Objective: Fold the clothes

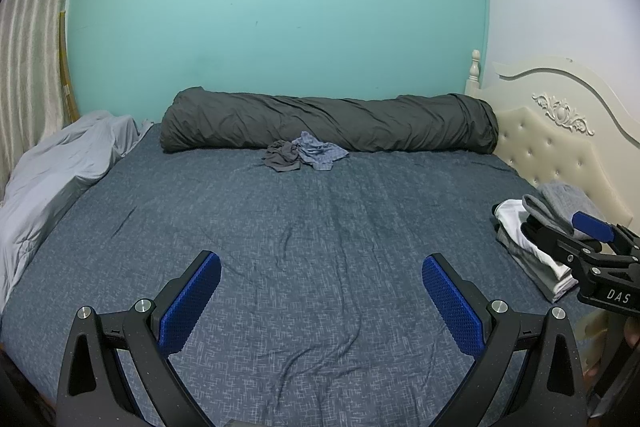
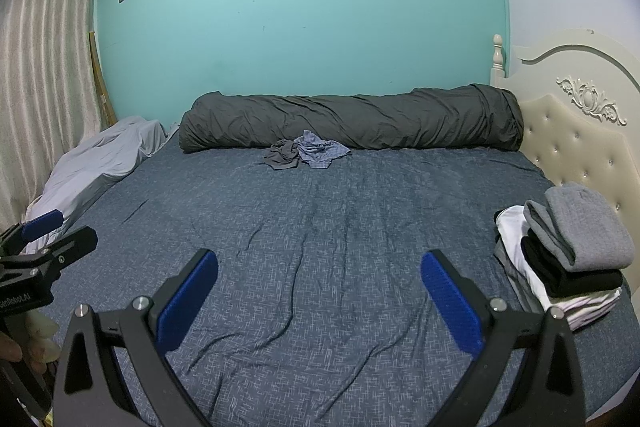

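Two crumpled garments lie together at the far side of the bed: a dark grey one (image 1: pixel 282 155) (image 2: pixel 283 154) and a light blue one (image 1: pixel 320 151) (image 2: pixel 320 150) to its right. A stack of folded clothes (image 1: pixel 532 239) (image 2: pixel 568 255), grey on top, then black and white, sits at the bed's right edge. My left gripper (image 1: pixel 320 301) is open and empty, low over the near part of the bed. My right gripper (image 2: pixel 318 301) is open and empty beside it; it also shows in the left wrist view (image 1: pixel 560 235) in front of the stack.
The bed has a blue patterned sheet (image 1: pixel 320 227). A long dark grey rolled duvet (image 1: pixel 332 121) lies along the teal wall. A light grey blanket (image 1: pixel 60 167) is bunched at the left. A cream tufted headboard (image 1: pixel 560 147) rises on the right. Curtains hang at the left.
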The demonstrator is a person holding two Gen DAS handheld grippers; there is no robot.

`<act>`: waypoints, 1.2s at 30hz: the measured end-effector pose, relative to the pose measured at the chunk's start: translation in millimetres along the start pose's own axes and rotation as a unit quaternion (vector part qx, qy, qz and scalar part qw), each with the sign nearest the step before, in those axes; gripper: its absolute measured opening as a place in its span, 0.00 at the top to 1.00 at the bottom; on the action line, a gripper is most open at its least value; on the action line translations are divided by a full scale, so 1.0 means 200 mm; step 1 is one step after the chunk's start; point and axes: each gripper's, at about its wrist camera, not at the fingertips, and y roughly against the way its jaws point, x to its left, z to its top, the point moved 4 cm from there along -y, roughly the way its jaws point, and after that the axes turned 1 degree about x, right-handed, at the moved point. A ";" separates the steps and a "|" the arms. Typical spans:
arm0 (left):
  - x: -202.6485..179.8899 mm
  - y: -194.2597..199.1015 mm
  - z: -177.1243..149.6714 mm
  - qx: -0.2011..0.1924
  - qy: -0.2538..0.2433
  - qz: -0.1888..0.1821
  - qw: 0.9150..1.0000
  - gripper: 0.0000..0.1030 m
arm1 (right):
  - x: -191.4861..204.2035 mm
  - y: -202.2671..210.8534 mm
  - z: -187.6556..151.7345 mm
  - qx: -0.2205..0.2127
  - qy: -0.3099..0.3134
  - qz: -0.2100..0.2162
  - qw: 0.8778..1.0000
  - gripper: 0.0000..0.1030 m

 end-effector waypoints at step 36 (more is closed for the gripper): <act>0.03 -0.13 0.00 0.015 0.012 -0.007 1.000 0.00 | -0.04 -0.11 -0.01 0.017 -0.005 -0.003 1.000 0.01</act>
